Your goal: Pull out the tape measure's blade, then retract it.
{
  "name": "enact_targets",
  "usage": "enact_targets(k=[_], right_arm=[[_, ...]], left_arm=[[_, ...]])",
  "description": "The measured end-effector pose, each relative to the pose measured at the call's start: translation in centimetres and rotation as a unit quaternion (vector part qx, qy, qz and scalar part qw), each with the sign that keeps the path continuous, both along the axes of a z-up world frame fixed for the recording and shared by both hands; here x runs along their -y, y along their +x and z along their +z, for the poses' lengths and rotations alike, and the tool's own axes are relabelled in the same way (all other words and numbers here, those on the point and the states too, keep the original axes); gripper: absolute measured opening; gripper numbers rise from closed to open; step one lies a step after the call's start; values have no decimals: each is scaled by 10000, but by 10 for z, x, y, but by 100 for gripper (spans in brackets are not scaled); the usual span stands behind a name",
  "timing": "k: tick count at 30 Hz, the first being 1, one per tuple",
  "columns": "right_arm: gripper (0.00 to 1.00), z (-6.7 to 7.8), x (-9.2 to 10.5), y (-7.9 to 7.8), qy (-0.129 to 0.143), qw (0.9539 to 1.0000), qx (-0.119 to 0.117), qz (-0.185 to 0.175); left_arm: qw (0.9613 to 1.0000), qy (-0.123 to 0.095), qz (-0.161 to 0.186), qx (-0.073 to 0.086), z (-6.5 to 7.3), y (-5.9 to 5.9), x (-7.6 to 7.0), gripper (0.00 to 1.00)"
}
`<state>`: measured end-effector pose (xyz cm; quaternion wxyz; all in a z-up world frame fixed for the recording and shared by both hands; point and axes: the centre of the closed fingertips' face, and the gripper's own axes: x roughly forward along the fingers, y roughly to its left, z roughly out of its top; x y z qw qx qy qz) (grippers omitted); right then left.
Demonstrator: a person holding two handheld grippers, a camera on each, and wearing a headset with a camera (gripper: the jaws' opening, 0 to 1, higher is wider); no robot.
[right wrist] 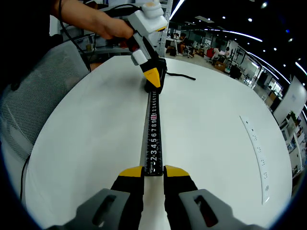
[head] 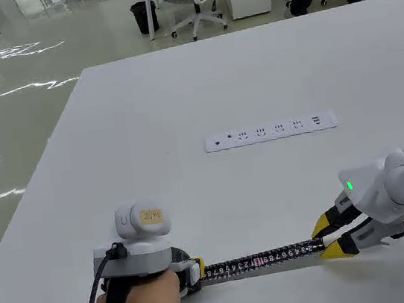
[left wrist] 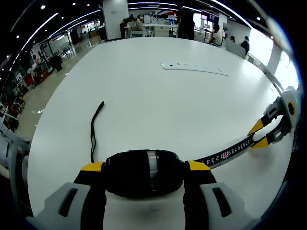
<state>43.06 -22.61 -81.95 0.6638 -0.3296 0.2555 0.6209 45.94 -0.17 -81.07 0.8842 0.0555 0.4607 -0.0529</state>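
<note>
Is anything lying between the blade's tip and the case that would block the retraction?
Nothing visible. The blade runs straight over bare table from the right gripper to the case in the left gripper; the power strip lies well aside.

Blade — white digits 2 to 9 run along it, then a red mark.

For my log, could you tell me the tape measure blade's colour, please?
The blade is black with white numerals; clearest in right gripper view.
</note>
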Motion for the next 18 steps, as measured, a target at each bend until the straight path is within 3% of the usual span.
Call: enact_targets(k=[18], right_arm=[[15,1,-8,0,35,10000,-8,28]], left_arm=[[10000,-11,-26,-6,0,0,0,61]])
